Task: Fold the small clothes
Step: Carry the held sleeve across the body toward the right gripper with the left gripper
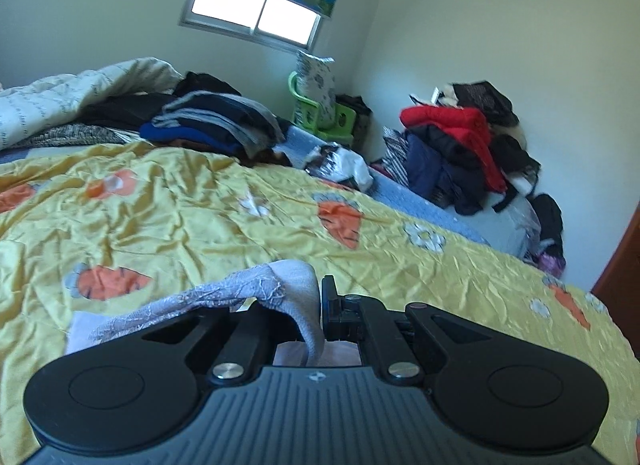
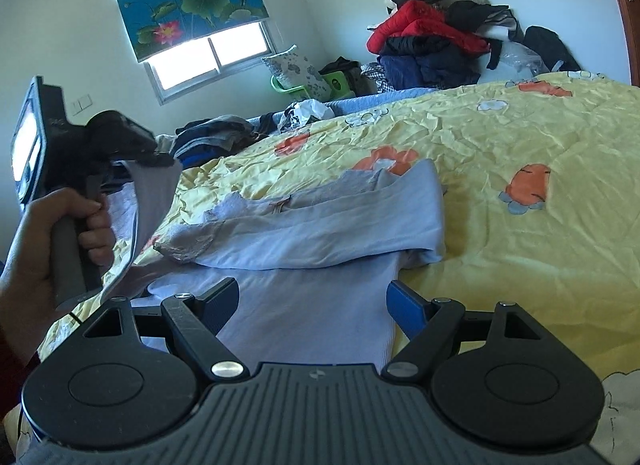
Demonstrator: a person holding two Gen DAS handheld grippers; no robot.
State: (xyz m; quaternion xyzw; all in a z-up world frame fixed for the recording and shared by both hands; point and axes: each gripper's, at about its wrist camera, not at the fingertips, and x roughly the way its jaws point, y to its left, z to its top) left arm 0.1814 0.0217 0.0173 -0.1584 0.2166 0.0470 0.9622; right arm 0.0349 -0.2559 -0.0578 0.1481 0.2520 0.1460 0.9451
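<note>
at the far left of the right wrist view, a person's hand (image 2: 48,233) holds the left hand-held gripper (image 2: 154,159) raised above the bed; its jaws are pinched closed on an edge of the pale lilac garment (image 2: 320,225), and a strip of the cloth hangs down from them. the left wrist view shows the same grip close up: a lace-trimmed fold of the garment (image 1: 280,289) is clamped between the fingers. the rest of the garment lies partly folded on the yellow carrot-print bedspread (image 2: 520,137), in the middle of the frame. the right hand-held gripper (image 2: 312,305) hovers over the near part of the garment, its jaws spread wide, gripping nothing. a pile of clothes (image 2: 436,37) sits against the wall beyond the bed.
</note>
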